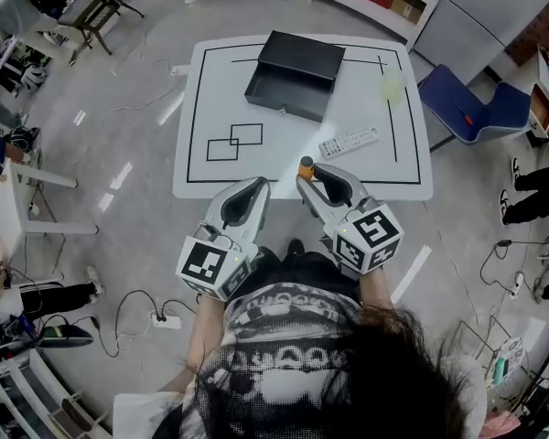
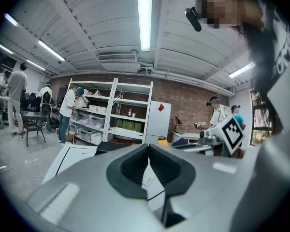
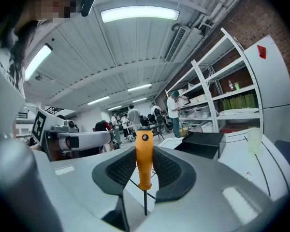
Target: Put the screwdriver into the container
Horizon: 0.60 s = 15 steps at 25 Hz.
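An orange-handled screwdriver [image 3: 144, 161] stands upright between the pads of my right gripper [image 3: 144, 153], handle up and thin shaft pointing down. In the head view this right gripper [image 1: 311, 170] is shut on the screwdriver [image 1: 306, 164] just over the near edge of the white table [image 1: 210, 176]. The black open container [image 1: 296, 74] sits at the table's far middle, well beyond both grippers; the right gripper view shows this container [image 3: 203, 144] ahead to the right. My left gripper [image 1: 253, 183] hovers beside the right one, its jaws [image 2: 147, 149] together with nothing between them.
A grey remote control [image 1: 349, 141] lies right of centre between the grippers and the container. A pale cup [image 1: 391, 84] stands at the far right. Black square outlines [image 1: 233, 142] mark the table's left part. A blue chair [image 1: 471, 108] is off the right side.
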Each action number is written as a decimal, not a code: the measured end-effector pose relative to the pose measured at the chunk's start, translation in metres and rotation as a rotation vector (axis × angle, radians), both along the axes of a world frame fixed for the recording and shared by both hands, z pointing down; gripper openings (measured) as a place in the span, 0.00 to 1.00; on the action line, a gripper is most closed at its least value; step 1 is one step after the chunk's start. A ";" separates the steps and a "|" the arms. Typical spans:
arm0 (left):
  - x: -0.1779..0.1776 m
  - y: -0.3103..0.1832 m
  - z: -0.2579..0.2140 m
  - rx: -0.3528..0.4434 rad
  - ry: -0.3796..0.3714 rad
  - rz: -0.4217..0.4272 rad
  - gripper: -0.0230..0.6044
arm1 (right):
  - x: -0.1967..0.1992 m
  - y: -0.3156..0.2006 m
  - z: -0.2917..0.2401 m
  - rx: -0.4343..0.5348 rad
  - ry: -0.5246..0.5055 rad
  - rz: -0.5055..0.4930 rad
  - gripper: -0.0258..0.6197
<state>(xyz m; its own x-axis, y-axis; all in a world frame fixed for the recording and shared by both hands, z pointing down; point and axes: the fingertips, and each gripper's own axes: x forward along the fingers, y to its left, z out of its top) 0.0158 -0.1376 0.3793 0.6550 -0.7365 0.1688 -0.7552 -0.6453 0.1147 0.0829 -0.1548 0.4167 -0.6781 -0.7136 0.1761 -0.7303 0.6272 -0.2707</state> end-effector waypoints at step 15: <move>-0.011 -0.017 0.008 -0.027 -0.001 -0.007 0.04 | -0.006 -0.016 0.008 -0.027 0.018 0.005 0.22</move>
